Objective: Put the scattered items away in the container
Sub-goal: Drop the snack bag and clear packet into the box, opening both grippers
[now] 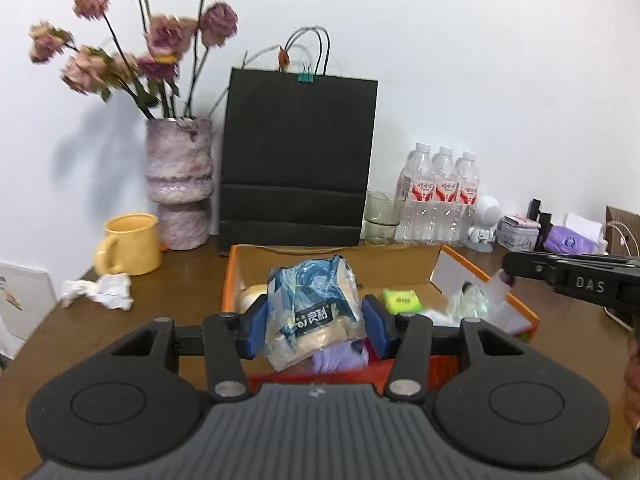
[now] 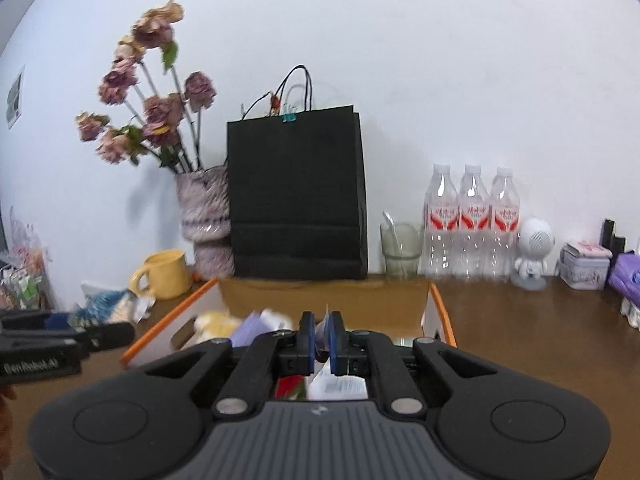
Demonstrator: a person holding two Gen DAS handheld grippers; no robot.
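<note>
My left gripper [image 1: 316,320] is shut on a blue and beige snack packet [image 1: 316,312] and holds it above the near edge of the orange-rimmed cardboard box [image 1: 230,276]. The box holds a green pack [image 1: 401,301], a purple item [image 1: 338,358] and a pale round item [image 1: 253,294]. A crumpled white paper [image 1: 100,290] lies on the table left of the box. My right gripper [image 2: 320,342] is shut on a thin white piece [image 2: 322,332] over the box [image 2: 440,306]. The right gripper also shows at the right edge of the left wrist view [image 1: 576,280].
A black paper bag [image 1: 298,160], a vase of dried roses [image 1: 178,184], a yellow mug [image 1: 130,244], a glass [image 1: 382,218], three water bottles [image 1: 440,196], a white figurine [image 1: 484,220], a tin [image 1: 518,232] and a purple pack [image 1: 568,242] stand along the back wall.
</note>
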